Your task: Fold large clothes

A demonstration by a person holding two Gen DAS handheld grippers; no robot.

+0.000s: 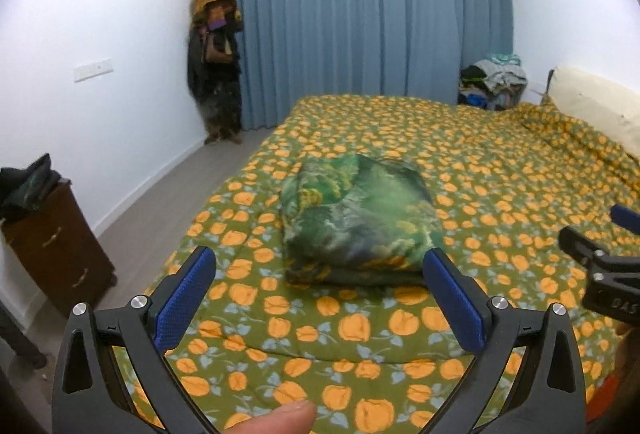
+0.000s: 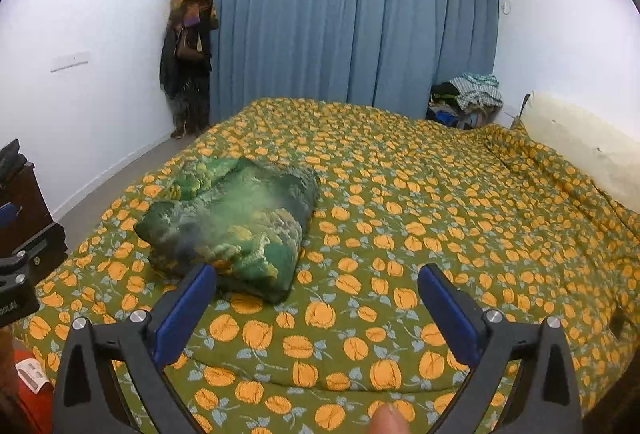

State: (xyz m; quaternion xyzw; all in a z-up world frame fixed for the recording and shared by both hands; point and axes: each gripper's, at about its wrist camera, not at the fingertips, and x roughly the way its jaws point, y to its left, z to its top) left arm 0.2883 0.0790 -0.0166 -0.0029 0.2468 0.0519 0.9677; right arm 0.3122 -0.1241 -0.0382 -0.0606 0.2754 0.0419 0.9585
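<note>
A green patterned garment (image 1: 356, 222) lies folded into a thick bundle on the bed's flowered cover (image 1: 500, 162). It also shows in the right wrist view (image 2: 236, 222), left of centre. My left gripper (image 1: 320, 262) is open and empty, just short of the bundle's near edge. My right gripper (image 2: 318, 278) is open and empty, to the right of the bundle's near corner. Its blue-tipped black fingers (image 1: 592, 254) show at the right edge of the left wrist view.
A dark wooden cabinet (image 1: 56, 246) stands left of the bed. Clothes hang in the corner (image 1: 216, 58) beside the blue curtain (image 1: 360, 22). A heap of clothes (image 1: 494, 80) sits at the far right. A cream headboard (image 2: 580, 146) runs along the right.
</note>
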